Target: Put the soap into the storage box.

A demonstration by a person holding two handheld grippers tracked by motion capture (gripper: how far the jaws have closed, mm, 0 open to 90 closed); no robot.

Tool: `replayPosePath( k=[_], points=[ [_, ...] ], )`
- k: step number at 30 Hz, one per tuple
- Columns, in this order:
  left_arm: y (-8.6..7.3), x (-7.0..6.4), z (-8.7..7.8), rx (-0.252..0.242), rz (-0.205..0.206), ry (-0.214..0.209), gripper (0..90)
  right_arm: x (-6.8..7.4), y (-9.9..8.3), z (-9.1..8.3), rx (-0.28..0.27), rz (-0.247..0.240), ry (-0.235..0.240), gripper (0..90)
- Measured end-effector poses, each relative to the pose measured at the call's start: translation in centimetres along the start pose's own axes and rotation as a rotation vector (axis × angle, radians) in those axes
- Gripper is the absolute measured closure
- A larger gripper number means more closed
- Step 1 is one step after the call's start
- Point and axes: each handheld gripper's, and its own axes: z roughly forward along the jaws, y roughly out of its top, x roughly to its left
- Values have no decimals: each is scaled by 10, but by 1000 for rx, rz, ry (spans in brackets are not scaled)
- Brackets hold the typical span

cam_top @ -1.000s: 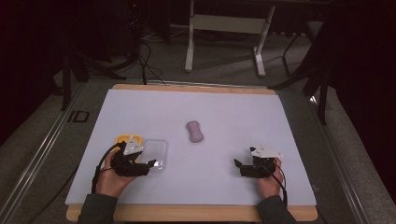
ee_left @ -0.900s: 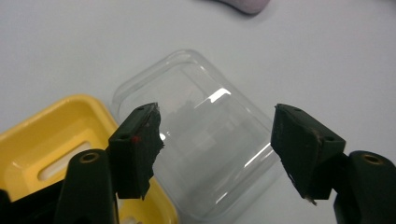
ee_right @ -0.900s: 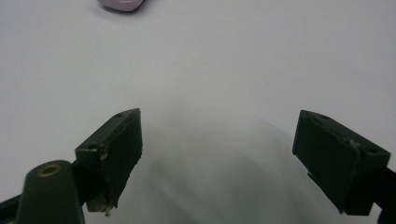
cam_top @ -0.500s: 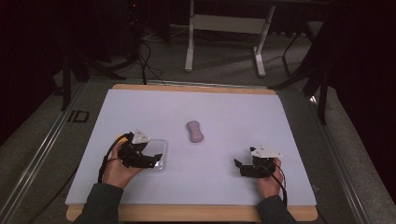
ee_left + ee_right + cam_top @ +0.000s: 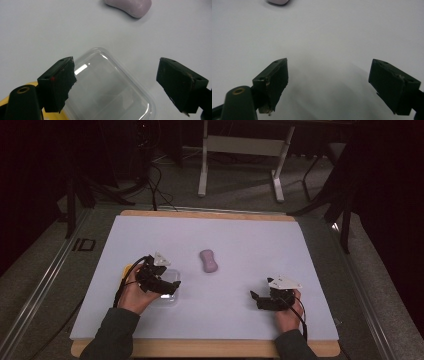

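A clear plastic lid (image 5: 110, 85) lies on the white table sheet, and my left gripper (image 5: 117, 85) hovers over it, open, with its jaws on either side. In the high view the left gripper (image 5: 167, 287) is at the front left, over the clear lid (image 5: 172, 276). A yellow object (image 5: 53, 115) peeks out under the lid's near edge; its yellow edge (image 5: 126, 269) also appears beside the hand. A pink bean-shaped soap (image 5: 208, 260) lies in the middle of the sheet, and the soap (image 5: 128, 6) is ahead of the left gripper. My right gripper (image 5: 257, 300) stands open at the front right, over bare sheet (image 5: 329, 85).
The white sheet (image 5: 250, 240) covers a wooden board with a rim (image 5: 205, 213) at the back. Beyond the table, on the floor, stand a metal frame (image 5: 240, 150) and some cables (image 5: 150, 175). A corner of the soap (image 5: 277, 2) shows at the top of the right gripper view.
My left gripper has moved forward and to the right, from beside the clear lid to over it. The right gripper has stayed where it was.
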Motion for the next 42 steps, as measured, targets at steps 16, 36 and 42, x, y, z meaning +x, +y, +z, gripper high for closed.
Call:
replayPosePath(
  k=[16, 36, 42],
  points=[
    [19, 2, 21, 20, -15, -48, 150, 0, 0, 0, 0, 0, 2, 156],
    [41, -3, 39, 15, 20, -50, 151, 0, 0, -1, -9, 0, 2, 156],
    [47, -4, 43, 18, 31, -56, 156, 0, 0, -1, -12, 2, 4, 156]
  ],
)
